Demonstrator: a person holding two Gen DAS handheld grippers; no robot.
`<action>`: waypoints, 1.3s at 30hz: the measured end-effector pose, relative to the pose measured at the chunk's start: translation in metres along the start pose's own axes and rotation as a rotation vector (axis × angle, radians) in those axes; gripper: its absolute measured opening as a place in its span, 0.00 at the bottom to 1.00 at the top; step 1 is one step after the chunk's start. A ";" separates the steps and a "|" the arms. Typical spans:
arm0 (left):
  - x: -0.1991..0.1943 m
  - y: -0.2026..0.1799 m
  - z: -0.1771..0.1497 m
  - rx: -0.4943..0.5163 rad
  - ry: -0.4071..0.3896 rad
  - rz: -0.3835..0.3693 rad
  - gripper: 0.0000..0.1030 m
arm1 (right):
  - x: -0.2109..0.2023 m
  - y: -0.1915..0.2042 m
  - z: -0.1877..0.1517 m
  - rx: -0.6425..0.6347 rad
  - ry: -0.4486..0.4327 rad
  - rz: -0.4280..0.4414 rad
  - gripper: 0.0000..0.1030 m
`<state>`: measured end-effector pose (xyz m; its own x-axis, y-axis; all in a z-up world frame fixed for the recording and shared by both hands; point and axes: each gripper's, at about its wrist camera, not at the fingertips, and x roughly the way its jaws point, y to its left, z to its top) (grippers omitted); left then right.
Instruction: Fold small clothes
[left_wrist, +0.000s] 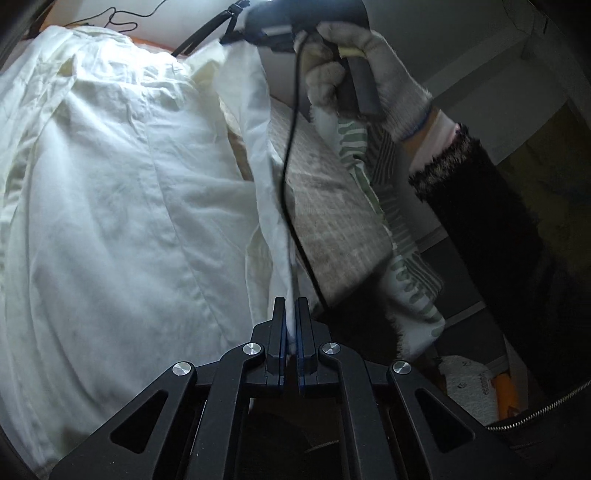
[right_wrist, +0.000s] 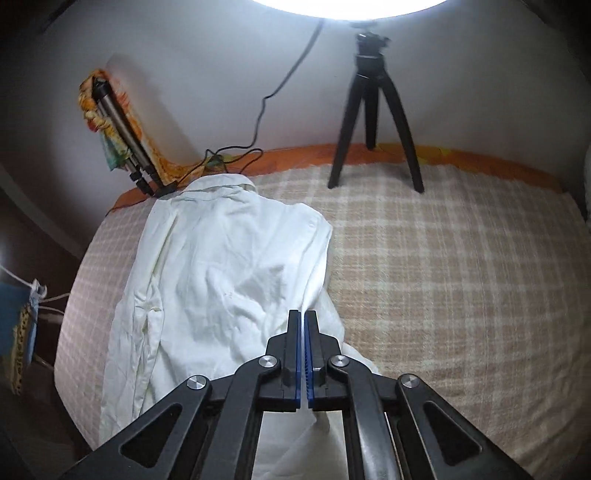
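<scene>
Left wrist view: the left gripper (left_wrist: 291, 314) is clenched on a fold of the white shirt (left_wrist: 110, 192), with cloth pinched between the blue pads. From the jaws the held edge rises as a taut strip up and ahead. The rest of the shirt spreads to the left of the gripper, wrinkled, covering most of the checked blanket (left_wrist: 332, 221). To the right of the strip, a gloved hand (left_wrist: 354, 70) grips the handle of the right gripper (left_wrist: 225, 38), whose tip meets the upper end of the strip; the contact itself is too bright to read. A dark furry sleeve (left_wrist: 476, 221) runs down to the right. A black cable (left_wrist: 291, 147) hangs just right of the strip.

Right wrist view: the right gripper (right_wrist: 302, 325) stands with jaws pressed together; whether cloth is caught between them cannot be told. The shirt (right_wrist: 221, 277) lies ahead and left of it on the blanket (right_wrist: 461, 277), collar at the far end. A black tripod (right_wrist: 373, 110) stands far ahead to the right, well apart from the shirt. A folded stand (right_wrist: 125, 147) leans against the wall far ahead to the left, near the collar.
</scene>
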<state>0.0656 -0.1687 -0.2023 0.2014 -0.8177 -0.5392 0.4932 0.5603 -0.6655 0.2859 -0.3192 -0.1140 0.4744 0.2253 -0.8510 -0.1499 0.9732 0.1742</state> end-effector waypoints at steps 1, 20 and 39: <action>-0.001 0.001 -0.003 -0.008 0.006 -0.001 0.02 | 0.003 0.016 0.003 -0.051 0.005 -0.012 0.00; -0.017 0.002 -0.022 0.011 0.033 0.028 0.18 | -0.033 -0.020 -0.056 0.077 -0.043 0.143 0.37; -0.005 0.024 0.008 -0.110 0.004 -0.038 0.05 | -0.047 0.000 -0.240 0.036 0.150 0.308 0.06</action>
<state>0.0832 -0.1523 -0.2110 0.1808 -0.8382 -0.5145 0.4042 0.5402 -0.7381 0.0549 -0.3407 -0.1927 0.2783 0.5024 -0.8186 -0.2342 0.8621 0.4494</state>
